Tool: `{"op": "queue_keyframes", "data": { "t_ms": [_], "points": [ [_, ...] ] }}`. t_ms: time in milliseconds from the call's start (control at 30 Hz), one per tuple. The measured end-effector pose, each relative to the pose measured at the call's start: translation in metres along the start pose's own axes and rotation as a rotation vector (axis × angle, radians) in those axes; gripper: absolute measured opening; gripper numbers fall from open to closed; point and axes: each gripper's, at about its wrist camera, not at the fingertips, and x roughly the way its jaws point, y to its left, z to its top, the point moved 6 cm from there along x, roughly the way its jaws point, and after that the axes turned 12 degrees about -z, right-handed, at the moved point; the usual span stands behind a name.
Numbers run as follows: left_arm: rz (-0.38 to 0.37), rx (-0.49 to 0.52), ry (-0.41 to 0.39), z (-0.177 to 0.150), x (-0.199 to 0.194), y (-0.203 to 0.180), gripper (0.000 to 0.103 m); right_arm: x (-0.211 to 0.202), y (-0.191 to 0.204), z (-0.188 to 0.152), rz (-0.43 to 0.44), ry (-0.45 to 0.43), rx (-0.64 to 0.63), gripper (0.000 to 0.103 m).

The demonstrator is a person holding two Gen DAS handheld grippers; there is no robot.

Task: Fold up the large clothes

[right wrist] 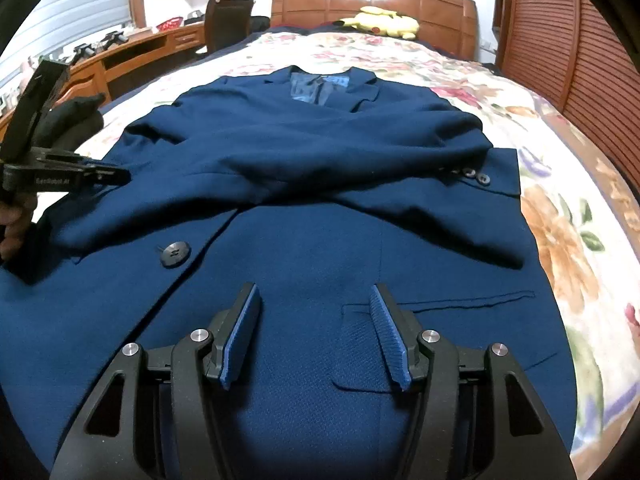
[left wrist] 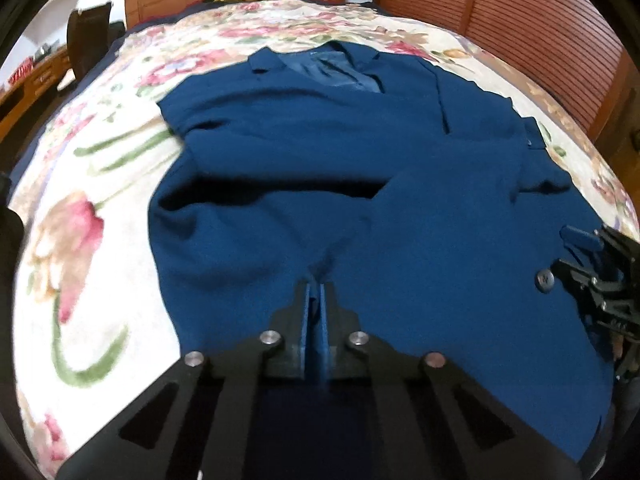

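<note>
So the navy blazer [right wrist: 320, 208] is lying face up on a floral bedspread [right wrist: 560, 216], collar toward the wooden headboard [right wrist: 372, 0], both sleeves crossed over the chest. The left gripper [left wrist: 318, 280] is sitting with its jaws pressed together right at the hem, and the fabric is puckering up at the tips, but honestly I can't tell whether any cloth is actually getting pinched between the pads, since the blue pads and the blue fabric are blending into one smear and that whole view is blurry. From the right wrist camera the left gripper [right wrist: 116, 176] is showing up side-on at the left edge, half cut off, with a bit of a hand [right wrist: 12, 220] wrapping the handle and something black behind it that I can't make out. The right gripper [right wrist: 316, 300] is hovering over the lower front with its jaws spread apart and nothing between them, just above a flap pocket [right wrist: 436, 308] whose near edge its right finger is hiding. A big dark button [right wrist: 175, 254] is sitting left of it. In the left view the right gripper [left wrist: 580, 252] is getting clipped by the frame edge. A yellow plush toy [right wrist: 380, 20] is lying by the headboard, too soft to identify.
</note>
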Motion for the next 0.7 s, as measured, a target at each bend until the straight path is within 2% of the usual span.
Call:
{"op": "queue_keyframes", "data": {
  "t_ms": [200, 433, 700],
  "points": [
    [-0.025, 0.078, -0.097, 0.003, -0.045, -0.036, 0.0, -0.002, 0.001, 0.0, 0.002, -0.003, 0.005, 0.059],
    [-0.057, 0.178, -0.17, -0.016, -0.095, -0.091, 0.0, -0.008, -0.003, 0.0, -0.012, -0.027, 0.015, 0.058],
    [-0.094, 0.236, -0.188, -0.049, -0.102, -0.129, 0.0, -0.041, -0.021, -0.002, -0.021, -0.113, 0.085, 0.058]
  ]
}}
